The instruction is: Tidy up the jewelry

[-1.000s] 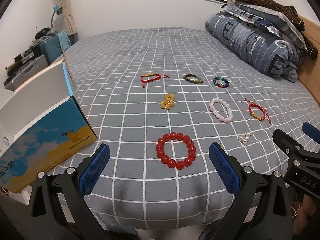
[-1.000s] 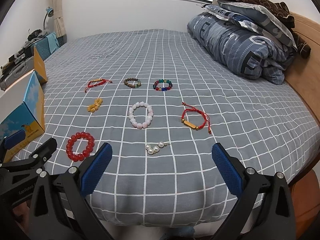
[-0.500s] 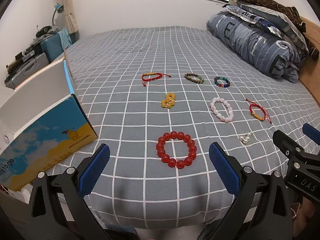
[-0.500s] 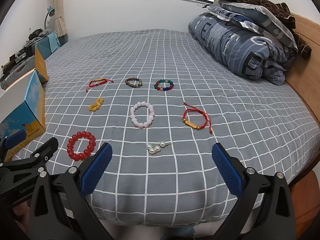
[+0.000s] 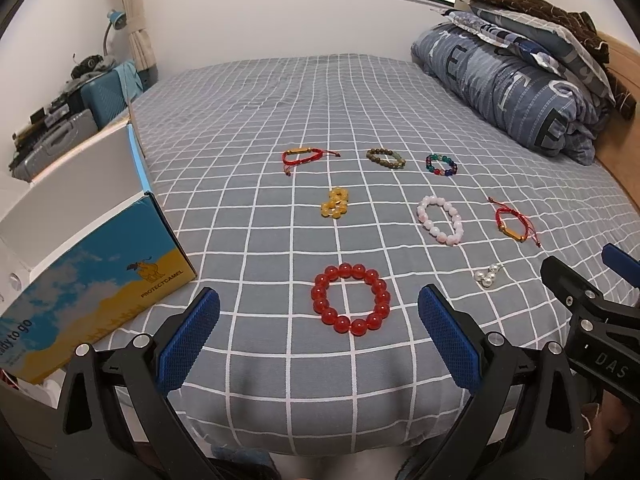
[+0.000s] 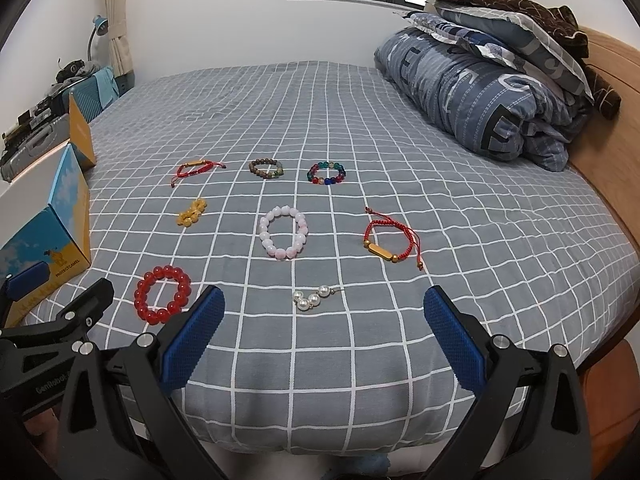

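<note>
Eight pieces of jewelry lie spread on the grey checked bed [image 5: 248,168], none yet touched, and both grippers hover at the near edge with jaws wide apart and holding nothing. At far left stands the open blue-and-yellow box [image 5: 100,280], which I judge to be where the pieces should go. Just right of it, directly between the fingers of the left gripper [image 5: 319,334], sits the red bead bracelet [image 5: 351,298], the nearest and likeliest first pick. To take it well, come down over one side of the ring so one finger lands inside the loop and one outside, then close on the beads; pinching across the whole ring would probably let it slip or collapse. Further right, the pearl cluster [image 6: 314,298] lies between the fingers of the right gripper [image 6: 324,332]; being small and low on soft fabric, it calls for pressing the tips slightly into the sheet before closing. Behind these, the pink bead bracelet [image 6: 283,232] and red cord bracelet [image 6: 390,242] wait, well apart.
</note>
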A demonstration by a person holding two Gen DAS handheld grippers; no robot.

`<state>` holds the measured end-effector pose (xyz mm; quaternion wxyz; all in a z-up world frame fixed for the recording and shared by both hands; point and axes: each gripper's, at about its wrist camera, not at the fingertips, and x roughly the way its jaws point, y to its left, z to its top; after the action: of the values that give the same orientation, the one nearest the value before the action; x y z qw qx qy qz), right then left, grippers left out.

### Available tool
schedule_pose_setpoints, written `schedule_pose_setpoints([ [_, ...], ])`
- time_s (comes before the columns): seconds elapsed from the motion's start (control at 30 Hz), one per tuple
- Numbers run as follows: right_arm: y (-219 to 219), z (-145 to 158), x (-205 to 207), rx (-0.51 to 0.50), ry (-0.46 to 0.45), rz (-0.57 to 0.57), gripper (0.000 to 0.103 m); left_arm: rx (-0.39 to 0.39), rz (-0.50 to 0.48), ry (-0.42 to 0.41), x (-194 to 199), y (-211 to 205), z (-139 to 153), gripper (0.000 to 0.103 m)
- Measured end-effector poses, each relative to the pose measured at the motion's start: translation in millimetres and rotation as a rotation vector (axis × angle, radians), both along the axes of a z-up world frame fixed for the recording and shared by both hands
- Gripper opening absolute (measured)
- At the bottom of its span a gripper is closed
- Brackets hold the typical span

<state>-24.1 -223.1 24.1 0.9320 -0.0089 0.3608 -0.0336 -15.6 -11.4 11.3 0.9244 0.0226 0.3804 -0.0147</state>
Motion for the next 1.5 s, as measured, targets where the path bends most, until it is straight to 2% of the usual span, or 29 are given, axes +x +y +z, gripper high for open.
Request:
schedule_pose_setpoints([
  [1.0, 1, 2, 2, 0.002, 0.005, 0.005, 0.096, -0.009, 0.013, -0.008, 2, 6, 10, 0.097],
  [1.13, -6, 17, 7, 0.000, -0.005, -0.020, 0.096, -0.029, 0.020, -0.003, 15, 12, 21, 0.097],
  [1.27, -21, 27, 29, 0.028, 0.022, -0.058, 0.096, -0.041, 0.009, 0.014, 36, 10, 30, 0.097],
  [1.5, -39, 22, 72, 0.013, 0.074, -0.101, 0.096, -0.010, -0.013, 0.042, 84, -2, 31, 0.097],
])
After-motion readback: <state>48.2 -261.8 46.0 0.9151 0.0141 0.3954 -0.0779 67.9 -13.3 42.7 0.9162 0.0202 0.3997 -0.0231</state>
